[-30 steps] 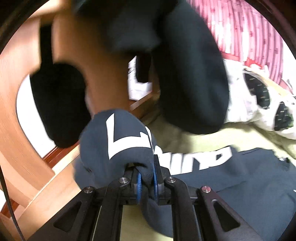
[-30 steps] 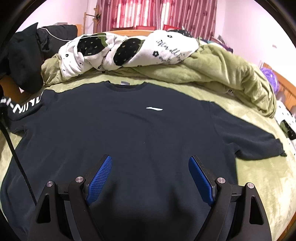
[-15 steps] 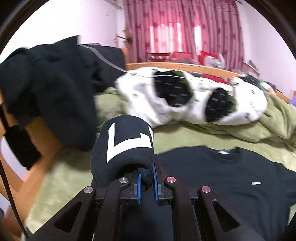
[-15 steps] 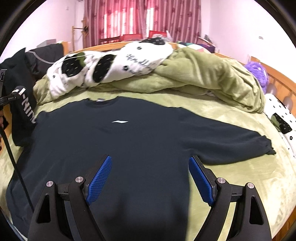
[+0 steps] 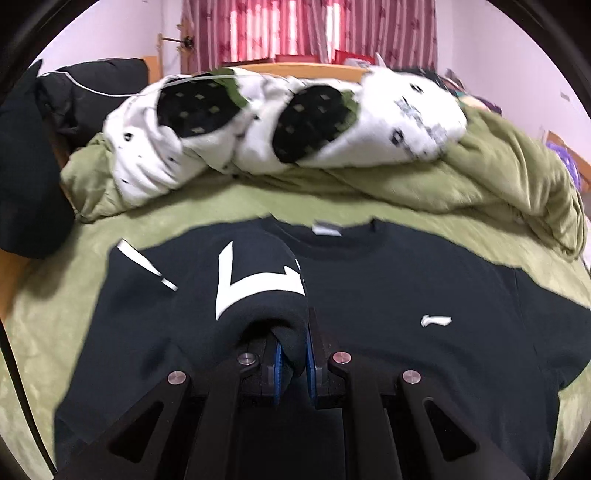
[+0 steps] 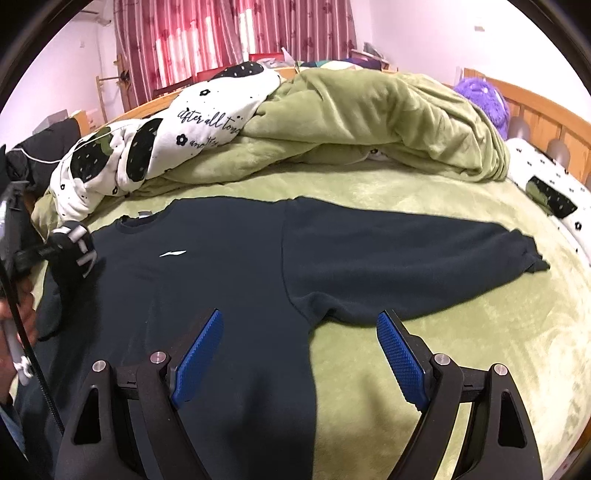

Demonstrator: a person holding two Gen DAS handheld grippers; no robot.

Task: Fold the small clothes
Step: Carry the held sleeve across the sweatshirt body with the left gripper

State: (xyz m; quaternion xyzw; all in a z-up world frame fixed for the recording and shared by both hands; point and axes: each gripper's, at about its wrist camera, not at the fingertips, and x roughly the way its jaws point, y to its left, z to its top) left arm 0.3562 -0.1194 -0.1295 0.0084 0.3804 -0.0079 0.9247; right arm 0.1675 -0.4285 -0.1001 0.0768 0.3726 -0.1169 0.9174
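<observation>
From the left wrist view, the left gripper (image 5: 293,363) has its blue pads pinched tight on the cuff of a sleeve (image 5: 258,291) that carries big white lettering. The sleeve is folded in over the chest of the dark sweatshirt (image 5: 388,314), which lies flat, front up, on the green bedspread (image 5: 44,332). The small white logo (image 5: 436,320) sits on the chest to the right of the gripper, and the neck label shows at the collar just beyond the sleeve. Past the sweatshirt a white quilt with black patches (image 5: 266,129) is heaped on a rumpled green blanket (image 5: 498,173). Red curtains (image 5: 310,29) hang behind.

From the right wrist view, the right gripper (image 6: 299,354) has its jaws spread wide with nothing between them, above the lower part of the sweatshirt (image 6: 221,277). The other sleeve (image 6: 424,258) stretches out straight to the right of the sweatshirt's body, its cuff resting on the bedspread (image 6: 443,350). At the left side of the sweatshirt the left gripper (image 6: 55,247) holds the lettered sleeve bunched above the shoulder. Beyond the sweatshirt lie the quilt (image 6: 166,147) and the green blanket (image 6: 388,122).
</observation>
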